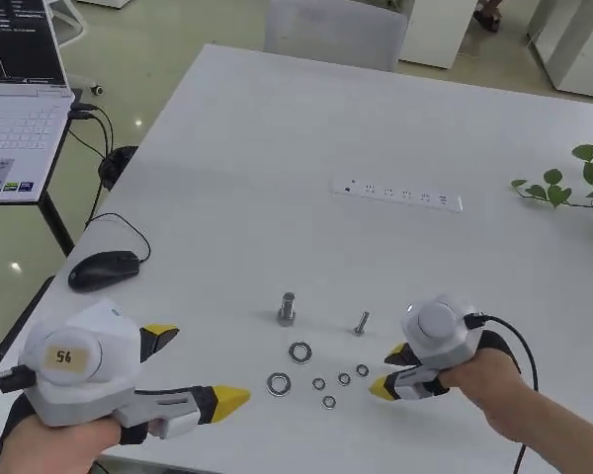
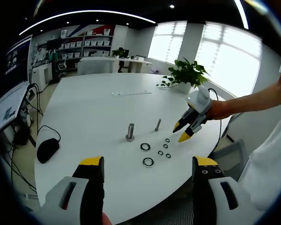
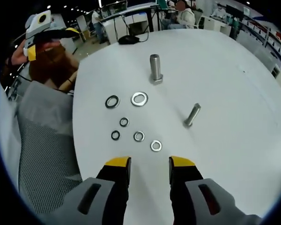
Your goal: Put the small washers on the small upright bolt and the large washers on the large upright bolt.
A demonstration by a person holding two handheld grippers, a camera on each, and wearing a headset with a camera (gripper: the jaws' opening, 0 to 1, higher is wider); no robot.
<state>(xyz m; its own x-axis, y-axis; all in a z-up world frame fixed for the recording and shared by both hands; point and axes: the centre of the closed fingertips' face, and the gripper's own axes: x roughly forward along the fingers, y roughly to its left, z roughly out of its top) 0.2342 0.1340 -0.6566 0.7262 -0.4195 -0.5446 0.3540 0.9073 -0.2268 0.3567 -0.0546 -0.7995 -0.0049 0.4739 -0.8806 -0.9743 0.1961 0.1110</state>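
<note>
On the white table a large bolt and a small bolt stand upright, heads down. In front of them lie two large washers and several small washers. My right gripper hovers just right of the small washers, open and holding nothing. Its own view looks over the small washers, the large washers, the large bolt and the small bolt. My left gripper is open at the table's near-left edge, well short of the washers.
A white power strip lies behind the bolts. A black mouse and its cable sit at the table's left edge. A laptop stands on a side desk to the left, and a plant is at the right.
</note>
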